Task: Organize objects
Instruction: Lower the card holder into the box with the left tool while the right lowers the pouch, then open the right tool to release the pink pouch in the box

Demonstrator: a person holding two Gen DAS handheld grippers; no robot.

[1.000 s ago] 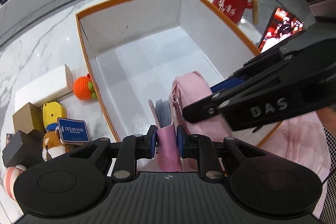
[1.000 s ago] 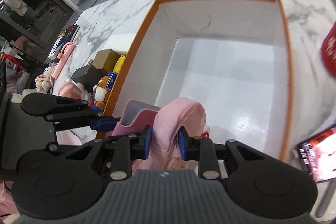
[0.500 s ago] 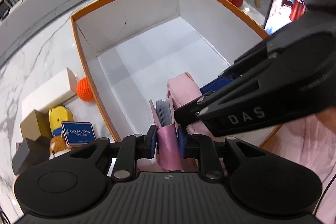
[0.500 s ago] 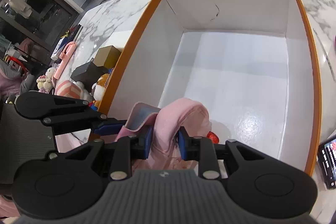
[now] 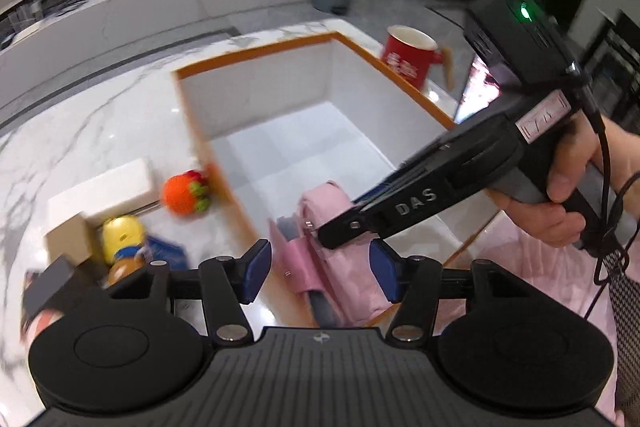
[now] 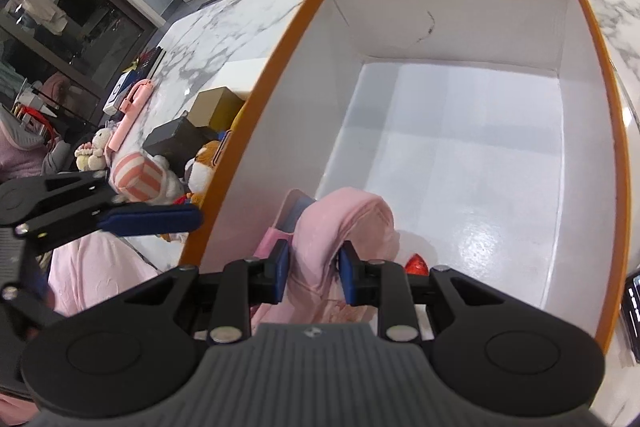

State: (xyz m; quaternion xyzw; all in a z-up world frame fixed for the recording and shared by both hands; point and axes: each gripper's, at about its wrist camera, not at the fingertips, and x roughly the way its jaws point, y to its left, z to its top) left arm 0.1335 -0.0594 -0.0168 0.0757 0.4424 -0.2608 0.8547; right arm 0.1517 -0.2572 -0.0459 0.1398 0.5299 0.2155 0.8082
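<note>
A pink bag [image 5: 320, 239] sits at the near end inside a white box with an orange rim [image 5: 256, 53]. In the left wrist view my left gripper [image 5: 320, 273] is open, its blue pads standing wide on either side of the bag without touching it. My right gripper [image 6: 313, 273] is shut on the bag's pink fabric [image 6: 340, 223] just above the box floor [image 6: 460, 163]; it also shows in the left wrist view [image 5: 400, 207] as a black tool held by a hand. A small red item [image 6: 416, 263] lies beside the bag.
Left of the box on the marble counter [image 5: 80, 131] lie an orange knitted toy [image 5: 184, 193], a white box [image 5: 100, 191], a brown box [image 5: 66, 239], a yellow toy [image 5: 122, 237] and plush toys [image 6: 200, 163]. A red mug [image 5: 408, 57] and a screen [image 5: 480, 87] stand right.
My left gripper has let go of the pink bag, opened wide and drawn back and up. My right gripper still holds the bag inside the box.
</note>
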